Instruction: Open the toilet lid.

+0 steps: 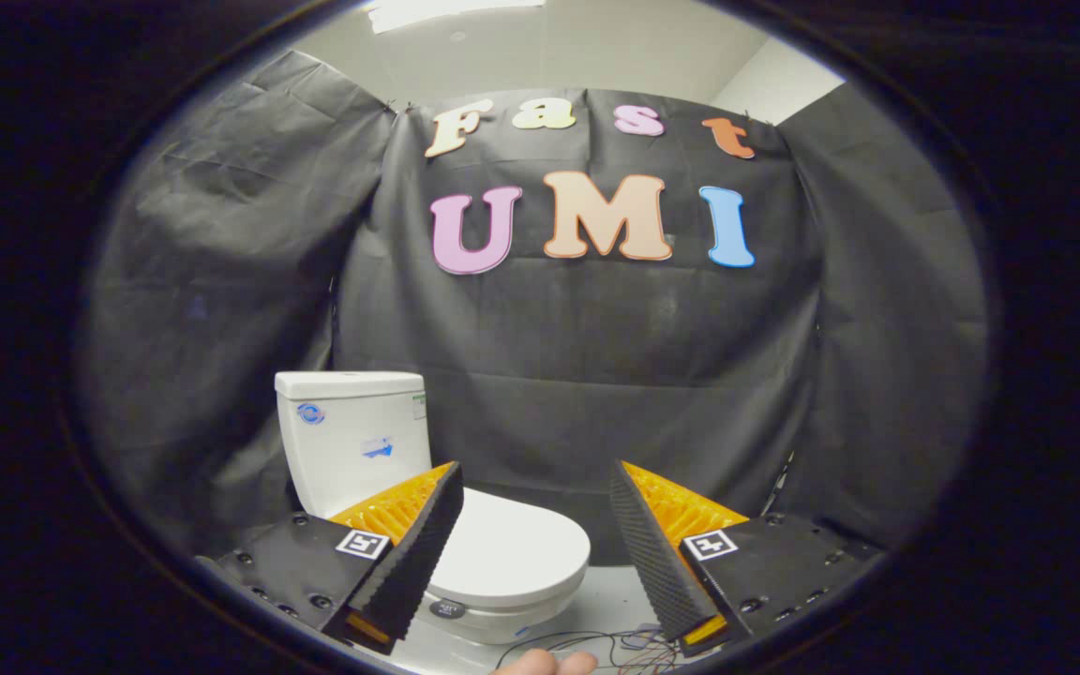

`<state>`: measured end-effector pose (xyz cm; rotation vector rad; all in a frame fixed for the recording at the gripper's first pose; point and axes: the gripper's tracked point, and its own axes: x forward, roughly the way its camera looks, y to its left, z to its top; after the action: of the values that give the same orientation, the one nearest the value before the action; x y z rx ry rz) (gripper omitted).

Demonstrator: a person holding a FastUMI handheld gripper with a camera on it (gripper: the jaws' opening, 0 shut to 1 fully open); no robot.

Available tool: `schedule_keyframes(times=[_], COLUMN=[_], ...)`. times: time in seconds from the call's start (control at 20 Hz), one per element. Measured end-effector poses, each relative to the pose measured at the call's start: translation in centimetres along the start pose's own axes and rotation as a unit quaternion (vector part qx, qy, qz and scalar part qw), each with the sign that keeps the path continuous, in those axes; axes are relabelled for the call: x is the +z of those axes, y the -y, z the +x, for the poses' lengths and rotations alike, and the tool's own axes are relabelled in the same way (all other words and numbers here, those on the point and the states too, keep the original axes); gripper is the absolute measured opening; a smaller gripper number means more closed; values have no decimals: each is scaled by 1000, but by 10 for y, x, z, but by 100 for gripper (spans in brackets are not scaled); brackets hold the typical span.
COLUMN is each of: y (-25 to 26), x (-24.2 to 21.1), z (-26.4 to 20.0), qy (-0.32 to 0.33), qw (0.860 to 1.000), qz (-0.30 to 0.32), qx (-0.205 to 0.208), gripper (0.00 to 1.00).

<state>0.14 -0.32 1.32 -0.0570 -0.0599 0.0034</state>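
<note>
- The room has a black cloth wall (596, 356) all around, and a pale ceiling (540, 47) with a bright light (446, 11) up high.
- The floor (606, 600) down below is pale and smooth.
- A white toilet (427, 525) stands on that floor, in front of the cloth wall.
- Its tank (352, 436) is tall and boxy, and it sits beyond my left finger.
- The tank has small blue stickers on its front.
- The toilet lid (512, 548) is down flat on the bowl, so it is not lifted yet.
- The lid is just ahead of my fingers, closer to my left one, and part of it hides behind that finger.
- My gripper (535, 534) is wide apart, and nothing is held between its fingers.
- My fingers do not touch the toilet.
- Each finger has a little black and white square mark near its base.
- Some thin wires (596, 647) lie on the floor between my fingers, near the foot of the toilet.
- A bit of a finger from a hand (549, 664) peeks in just by those wires.
</note>
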Motion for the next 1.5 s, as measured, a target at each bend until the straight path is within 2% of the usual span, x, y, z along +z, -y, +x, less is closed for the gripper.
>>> schedule_keyframes(times=[0.25,0.65,0.75,1.1,1.2,1.3,1.4,1.5], y=[0,-46,-60,-84,-82,-84,-87,-109], x=[28,-8,-29,-152,-205,-250,-286,-314], z=[13,57,60,59,50,42,38,30], qy=[56,31,21,-93,-155,-218,-269,-306], qw=[998,997,997,989,981,965,942,915], qz=[30,58,64,111,117,148,199,261], qx=[14,38,40,16,1,-16,-37,-26], gripper=[98,96,96,96,98,99,99,99])
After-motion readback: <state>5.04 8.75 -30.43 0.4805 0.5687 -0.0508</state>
